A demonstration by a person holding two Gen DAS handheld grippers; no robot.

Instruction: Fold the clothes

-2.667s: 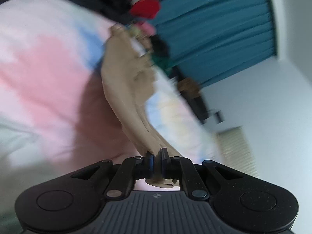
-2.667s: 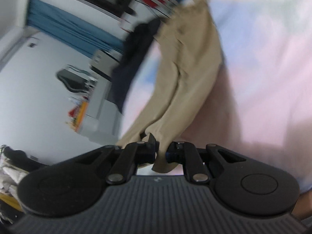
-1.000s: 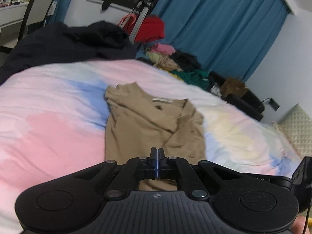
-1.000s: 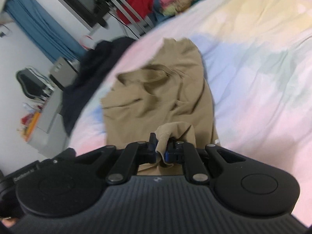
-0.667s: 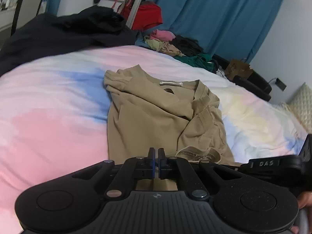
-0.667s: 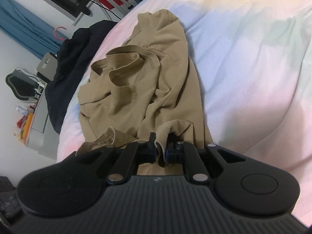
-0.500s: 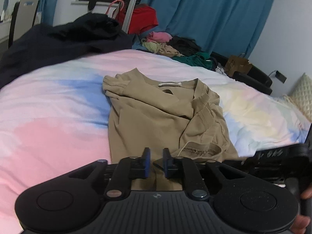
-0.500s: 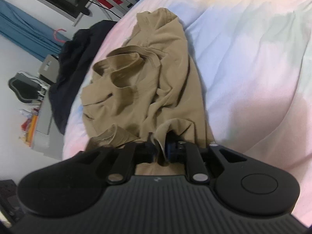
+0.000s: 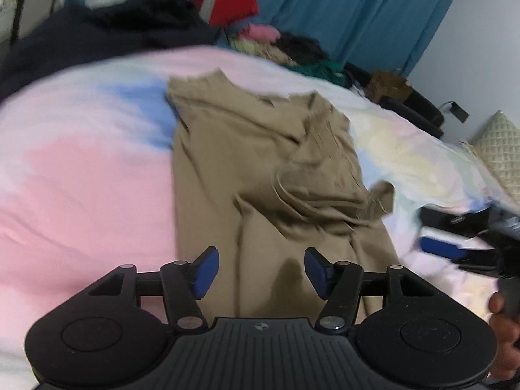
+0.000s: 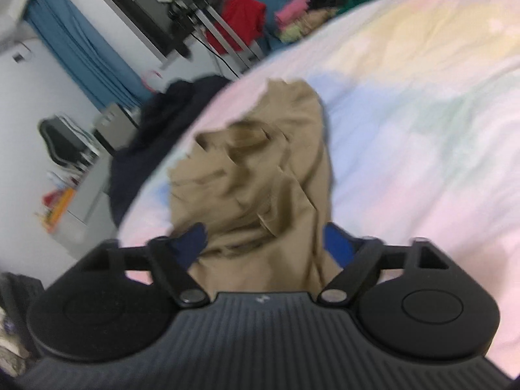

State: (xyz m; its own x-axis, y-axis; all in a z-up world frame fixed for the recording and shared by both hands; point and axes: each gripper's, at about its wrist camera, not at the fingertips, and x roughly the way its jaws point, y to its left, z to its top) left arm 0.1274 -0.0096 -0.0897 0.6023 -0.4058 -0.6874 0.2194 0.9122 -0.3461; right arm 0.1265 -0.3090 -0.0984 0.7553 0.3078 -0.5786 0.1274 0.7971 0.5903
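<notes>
currently: left gripper (image 9: 261,274) jaws opening, blue pads (image 9: 204,271) spread apart and clear of cloth; tan shirt (image 9: 256,175) directly ahead of and beneath the gap, lying on the pastel bedsheet (image 9: 81,169), nothing pinched. hem end nearest the tool, collar at the far end, one side bunched into folds ahead and to the right. right gripper (image 10: 265,243) jaws likewise opening, pads (image 10: 336,243) wide; tan shirt (image 10: 260,182) running forward from between them, fabric in the gap but not pressed by either pad. in the left wrist view, right gripper (image 9: 455,243) off to the right, just beside the shirt's edge, held by a hand (image 9: 505,325). dark garment (image 9: 107,29) heaped beyond the far left of the sheet; pile of coloured clothes (image 9: 279,45) and blue curtain (image 9: 357,9) well ahead. both views blurred.
</notes>
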